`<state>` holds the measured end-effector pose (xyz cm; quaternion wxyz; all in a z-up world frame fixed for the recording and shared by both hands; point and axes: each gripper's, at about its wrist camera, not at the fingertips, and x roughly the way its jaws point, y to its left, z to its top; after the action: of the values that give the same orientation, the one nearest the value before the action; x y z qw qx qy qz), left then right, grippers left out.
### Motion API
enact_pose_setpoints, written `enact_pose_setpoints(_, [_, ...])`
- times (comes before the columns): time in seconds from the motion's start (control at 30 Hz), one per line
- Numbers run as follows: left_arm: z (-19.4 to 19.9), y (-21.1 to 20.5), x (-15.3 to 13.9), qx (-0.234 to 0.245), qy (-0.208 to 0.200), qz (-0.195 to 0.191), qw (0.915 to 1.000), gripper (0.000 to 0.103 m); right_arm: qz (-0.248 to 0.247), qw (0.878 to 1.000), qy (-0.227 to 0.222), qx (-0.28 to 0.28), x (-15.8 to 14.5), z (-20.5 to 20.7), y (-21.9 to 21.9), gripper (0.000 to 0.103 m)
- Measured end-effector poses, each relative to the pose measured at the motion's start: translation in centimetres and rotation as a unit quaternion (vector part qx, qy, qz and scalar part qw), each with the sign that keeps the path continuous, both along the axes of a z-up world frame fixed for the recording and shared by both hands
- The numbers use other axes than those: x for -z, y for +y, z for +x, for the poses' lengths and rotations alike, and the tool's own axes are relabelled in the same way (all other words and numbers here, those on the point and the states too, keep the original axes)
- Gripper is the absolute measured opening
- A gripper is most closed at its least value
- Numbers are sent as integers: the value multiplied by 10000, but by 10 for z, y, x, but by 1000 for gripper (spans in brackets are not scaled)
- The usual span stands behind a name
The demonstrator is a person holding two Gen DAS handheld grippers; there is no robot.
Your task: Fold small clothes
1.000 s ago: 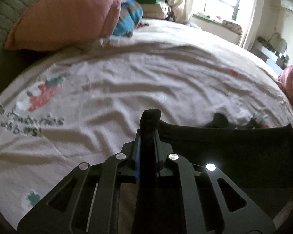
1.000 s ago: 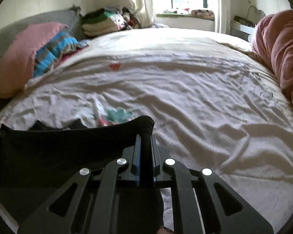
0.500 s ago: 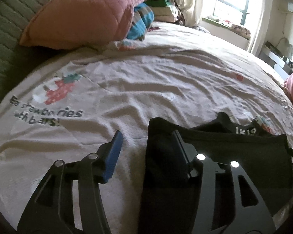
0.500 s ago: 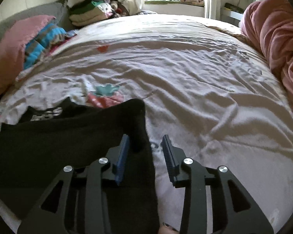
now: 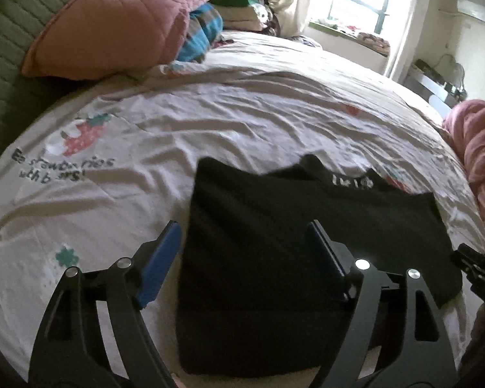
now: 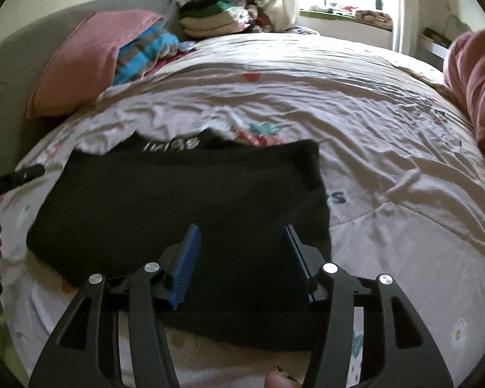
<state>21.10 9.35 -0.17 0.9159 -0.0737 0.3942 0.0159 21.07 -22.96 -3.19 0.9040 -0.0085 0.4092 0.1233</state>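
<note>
Left gripper (image 5: 244, 252): jaws spread wide, nothing between the 2 fingers, blue pad (image 5: 160, 263) visible on the left finger. Right gripper (image 6: 242, 260): jaws spread wide, nothing held, 2 blue pads (image 6: 185, 266) facing each other. Both grippers point forward, angled slightly downward. A fingertip (image 6: 279, 380) shows at the bottom edge of the right view.

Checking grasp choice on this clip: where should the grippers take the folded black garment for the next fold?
Probably at the two far corners of the folded black cloth garment, one gripper each, approached from the near edge. It lies flat as a wide rectangle on the wrinkled printed bedsheet, and both the left gripper and right gripper hang open over its near half, holding nothing.
</note>
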Motion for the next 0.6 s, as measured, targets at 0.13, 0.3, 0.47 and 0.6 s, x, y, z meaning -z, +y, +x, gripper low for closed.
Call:
enact_pose_setpoints(0.13, [-9, -10, 12, 100, 180, 57, 9998, 72, -111, 9998, 69, -120, 6, -11, 5, 53])
enact_pose_setpoints(0.3, [-18, -21, 23, 247, 371, 198, 9988, 78, -193, 9993, 238, -201, 15, -17, 7, 53])
enact_pose_setpoints(0.47, [-22, -26, 32, 317, 541, 278, 9976, 78, -263, 9989, 358, -155, 23, -22, 3, 53])
enact_pose_setpoints(0.6, [-25, -26, 39, 313, 658, 293, 9969, 78, -257, 9984, 500, -29, 29, -24, -5, 54])
